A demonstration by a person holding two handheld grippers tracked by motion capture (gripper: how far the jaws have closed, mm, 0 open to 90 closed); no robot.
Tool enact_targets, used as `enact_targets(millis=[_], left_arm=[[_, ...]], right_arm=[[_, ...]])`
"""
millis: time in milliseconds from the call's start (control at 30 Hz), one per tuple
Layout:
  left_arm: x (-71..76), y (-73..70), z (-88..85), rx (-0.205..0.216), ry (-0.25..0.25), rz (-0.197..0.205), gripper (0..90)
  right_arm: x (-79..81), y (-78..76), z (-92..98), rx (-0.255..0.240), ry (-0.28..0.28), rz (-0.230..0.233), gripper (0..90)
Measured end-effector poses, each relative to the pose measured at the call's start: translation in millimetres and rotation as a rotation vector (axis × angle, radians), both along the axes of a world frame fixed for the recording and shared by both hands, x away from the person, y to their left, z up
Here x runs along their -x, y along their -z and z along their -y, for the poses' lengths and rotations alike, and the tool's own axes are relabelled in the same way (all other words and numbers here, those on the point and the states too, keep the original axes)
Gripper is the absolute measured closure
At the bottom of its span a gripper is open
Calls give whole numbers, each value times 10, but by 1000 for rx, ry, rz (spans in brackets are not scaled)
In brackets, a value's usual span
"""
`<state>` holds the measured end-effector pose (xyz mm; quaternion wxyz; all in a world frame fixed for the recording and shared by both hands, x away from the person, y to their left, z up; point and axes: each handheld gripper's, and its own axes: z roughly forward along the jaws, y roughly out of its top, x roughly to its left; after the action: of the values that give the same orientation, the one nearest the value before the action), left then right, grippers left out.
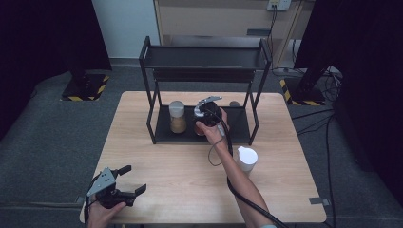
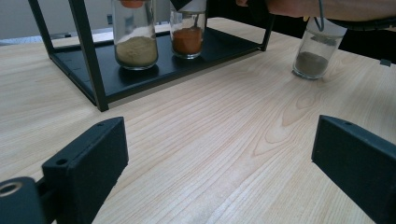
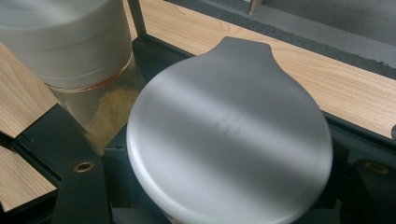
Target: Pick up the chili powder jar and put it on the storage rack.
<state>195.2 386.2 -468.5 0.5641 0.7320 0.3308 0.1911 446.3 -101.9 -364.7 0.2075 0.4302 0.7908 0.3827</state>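
A black two-shelf rack stands at the back of the wooden table. On its lower shelf stand a jar of tan powder and, to its right, a jar of orange powder. My right gripper reaches in from above and is shut on the orange jar, whose pale round lid sits between the black jaws. My left gripper rests low near the table's front left corner, open, nothing between its jaws.
A third jar with a white lid and grey powder stands on the table in front of the rack's right end. The rack's upper shelf overhangs the jars. Bare wood lies between the left gripper and the rack.
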Motion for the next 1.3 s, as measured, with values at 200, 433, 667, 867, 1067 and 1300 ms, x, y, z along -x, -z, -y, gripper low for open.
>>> enact_targets(millis=[200, 433, 667, 867, 1067, 1300], left_arm=[[-1, 2, -2, 1, -1, -1, 29], [-1, -3, 3, -2, 0, -1, 29], [0, -2, 2, -1, 1, 0, 29], [0, -3, 2, -2, 2, 0, 28], [-3, -8, 1, -6, 3, 0, 28], [-2, -10, 2, -7, 3, -1, 28]], right_arm=[[10, 1, 17, -9, 3, 9, 288], [47, -90, 31, -8, 0, 27, 114], [72, -165, 65, -19, -5, 31, 68], [120, -231, 105, -46, -31, 45, 56], [248, -383, 84, -56, -71, 78, 56], [377, -507, 148, -77, -142, 110, 60]])
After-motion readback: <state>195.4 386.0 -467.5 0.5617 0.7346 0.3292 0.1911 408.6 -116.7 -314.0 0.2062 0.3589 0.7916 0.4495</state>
